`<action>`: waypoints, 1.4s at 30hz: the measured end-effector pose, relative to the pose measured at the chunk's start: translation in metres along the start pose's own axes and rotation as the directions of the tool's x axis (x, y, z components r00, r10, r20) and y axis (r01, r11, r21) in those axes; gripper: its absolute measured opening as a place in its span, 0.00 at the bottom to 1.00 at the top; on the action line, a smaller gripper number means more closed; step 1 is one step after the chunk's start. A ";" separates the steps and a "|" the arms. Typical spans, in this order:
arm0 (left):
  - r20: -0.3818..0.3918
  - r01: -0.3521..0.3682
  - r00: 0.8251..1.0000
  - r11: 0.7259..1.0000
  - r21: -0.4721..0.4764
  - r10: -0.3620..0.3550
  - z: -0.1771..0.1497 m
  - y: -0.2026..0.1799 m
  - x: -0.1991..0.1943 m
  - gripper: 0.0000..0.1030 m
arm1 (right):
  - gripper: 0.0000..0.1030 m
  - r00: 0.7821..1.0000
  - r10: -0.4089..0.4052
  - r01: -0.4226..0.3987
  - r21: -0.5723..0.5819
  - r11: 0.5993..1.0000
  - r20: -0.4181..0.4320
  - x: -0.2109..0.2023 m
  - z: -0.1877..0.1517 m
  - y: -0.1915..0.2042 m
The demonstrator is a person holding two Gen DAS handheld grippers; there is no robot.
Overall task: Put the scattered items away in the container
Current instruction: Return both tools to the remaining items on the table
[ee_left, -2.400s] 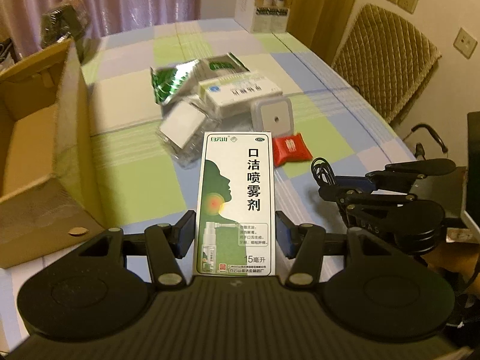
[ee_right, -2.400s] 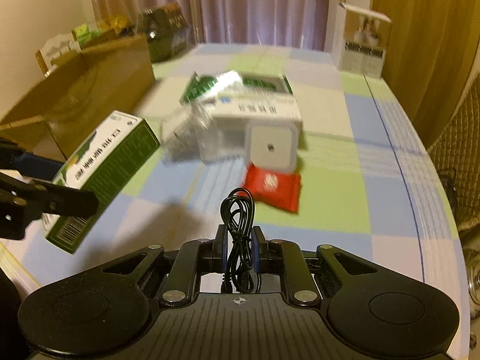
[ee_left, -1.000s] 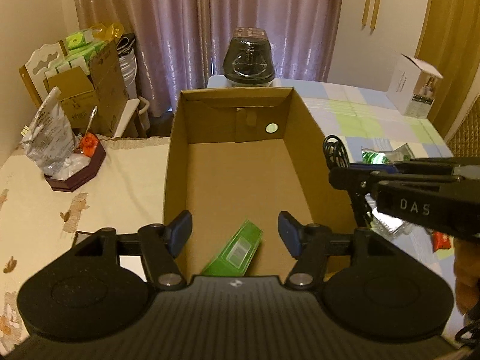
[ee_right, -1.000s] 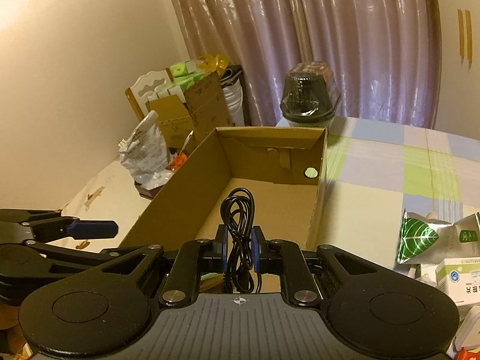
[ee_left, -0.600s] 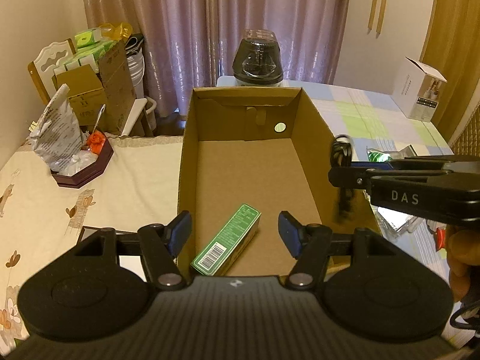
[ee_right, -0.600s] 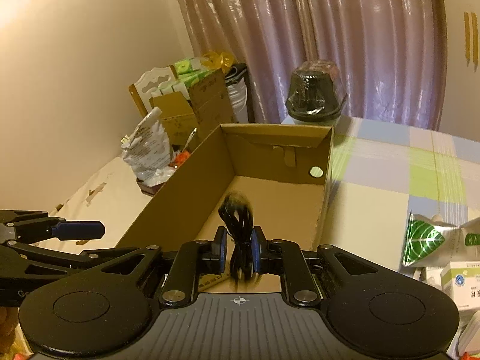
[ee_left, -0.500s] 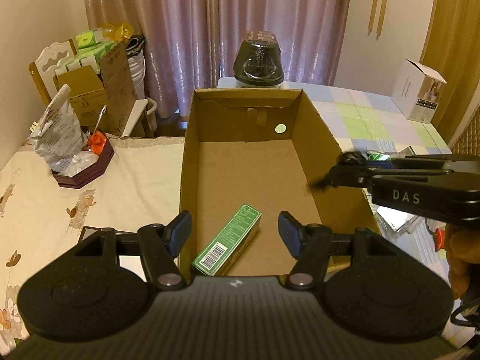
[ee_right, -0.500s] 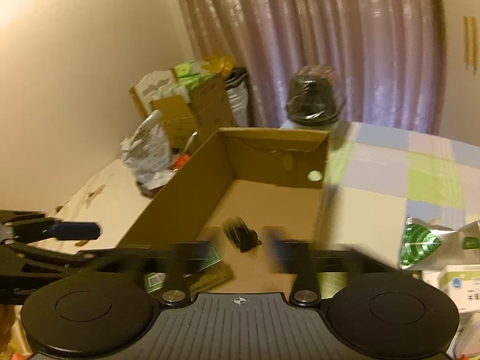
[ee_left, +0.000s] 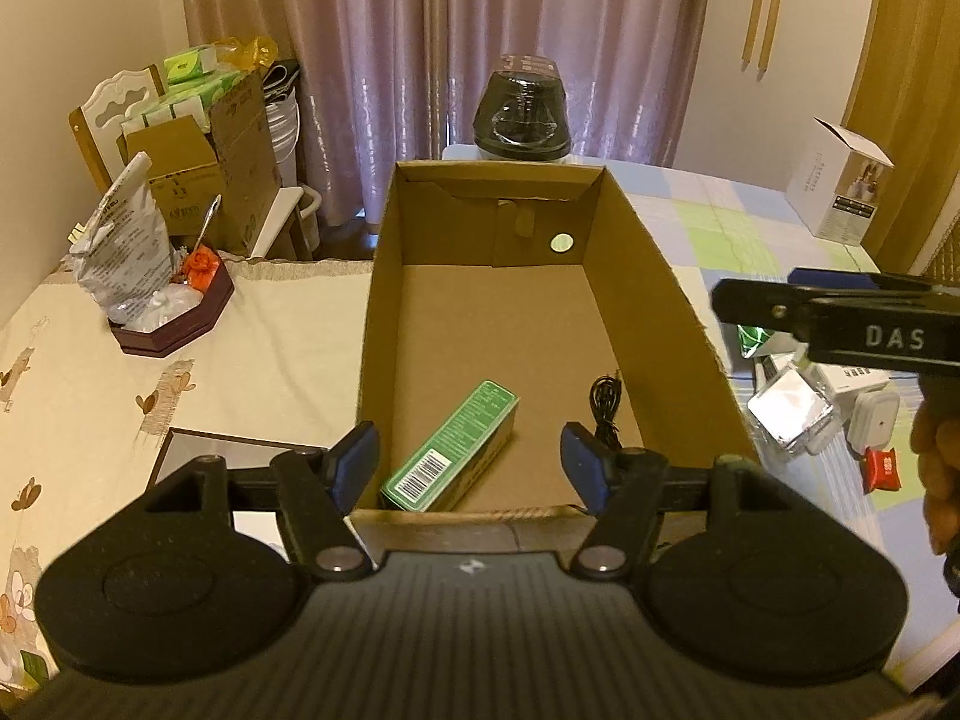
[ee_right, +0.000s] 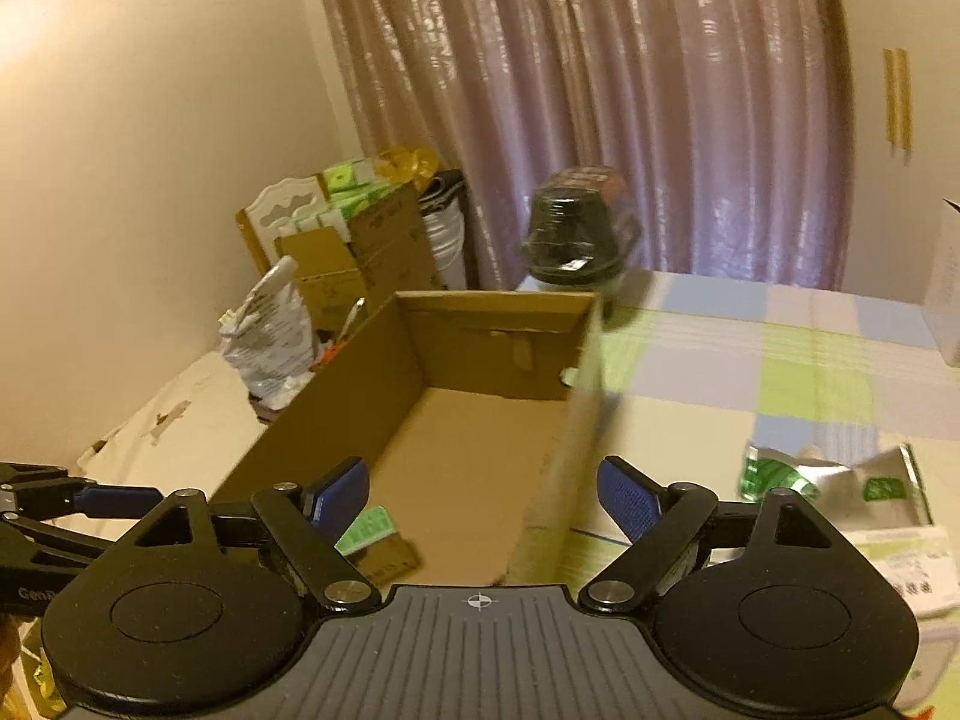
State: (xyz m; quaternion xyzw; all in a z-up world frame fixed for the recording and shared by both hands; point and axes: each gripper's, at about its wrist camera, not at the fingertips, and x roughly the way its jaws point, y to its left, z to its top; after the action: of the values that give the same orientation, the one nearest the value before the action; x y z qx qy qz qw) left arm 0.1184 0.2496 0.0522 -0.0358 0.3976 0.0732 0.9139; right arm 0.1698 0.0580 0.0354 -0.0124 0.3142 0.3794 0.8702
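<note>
An open cardboard carton (ee_left: 654, 276) sits at the table's left edge. On its floor lie a green medicine box (ee_left: 453, 450) and a coiled black cable (ee_left: 606, 414). My left gripper (ee_left: 468, 462) hovers over the carton's near end; its jaws are opening and hold nothing. My right gripper (ee_right: 485, 492) is open and empty above the carton's (ee_right: 336, 408) right wall, and it also shows in the left wrist view as the right gripper (ee_left: 840, 324). Still on the checked cloth are a green foil pouch (ee_right: 828, 480), a white medicine box (ee_right: 906, 570), a silver packet (ee_left: 789, 411) and a red packet (ee_left: 883, 468).
Behind the carton stands a black appliance wrapped in plastic (ee_left: 521, 114). A white carton (ee_left: 840, 186) stands at the table's far right. Left of the carton, on a lower cream surface, are a dark red tray of bags (ee_left: 174, 312) and a dark frame (ee_left: 234, 456). A hand (ee_left: 939, 480) shows at the right edge.
The right gripper let go of the black cable, which dropped into the carton, then swung right with its jaws wide. The left gripper's jaws have spread a little.
</note>
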 end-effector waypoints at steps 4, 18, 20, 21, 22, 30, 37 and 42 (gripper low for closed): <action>0.008 0.012 1.000 1.000 0.015 -0.012 -0.004 -0.011 -0.007 0.66 | 0.86 0.999 -0.041 0.041 0.025 0.999 -0.001 -0.024 -0.014 -0.021; 0.094 0.125 0.986 0.986 0.109 -0.135 -0.016 -0.094 -0.051 0.93 | 0.86 0.961 -0.256 0.271 0.174 0.947 -0.108 -0.140 -0.120 -0.110; 0.098 0.162 0.980 0.978 0.136 -0.175 -0.017 -0.113 -0.058 0.96 | 0.86 0.951 -0.283 0.303 0.202 0.931 -0.121 -0.155 -0.131 -0.121; 0.094 0.181 0.976 0.972 0.149 -0.196 -0.018 -0.123 -0.060 0.97 | 0.86 0.947 -0.296 0.318 0.215 0.924 -0.128 -0.163 -0.135 -0.126; 0.089 0.199 0.973 0.966 0.164 -0.215 -0.019 -0.133 -0.062 0.99 | 0.86 0.942 -0.307 0.330 0.226 0.917 -0.133 -0.168 -0.138 -0.130; 0.026 0.313 0.944 0.917 0.246 -0.329 -0.037 -0.201 -0.064 0.99 | 0.87 0.934 -0.331 0.355 0.256 0.899 -0.135 -0.192 -0.147 -0.147; -0.042 0.315 0.947 0.897 0.309 -0.319 -0.056 -0.230 -0.040 0.99 | 0.87 0.927 -0.339 0.371 0.283 0.884 -0.158 -0.186 -0.153 -0.164; -0.066 0.306 0.950 0.878 0.367 -0.304 -0.063 -0.238 -0.015 0.99 | 0.87 0.926 -0.334 0.373 0.293 0.880 -0.174 -0.173 -0.156 -0.173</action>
State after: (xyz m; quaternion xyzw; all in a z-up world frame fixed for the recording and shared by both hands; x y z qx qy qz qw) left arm 0.1012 0.0057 0.0219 0.0760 0.3965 -0.1484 0.9028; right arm 0.1125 -0.2192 -0.0312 0.0496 0.4150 0.1564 0.8949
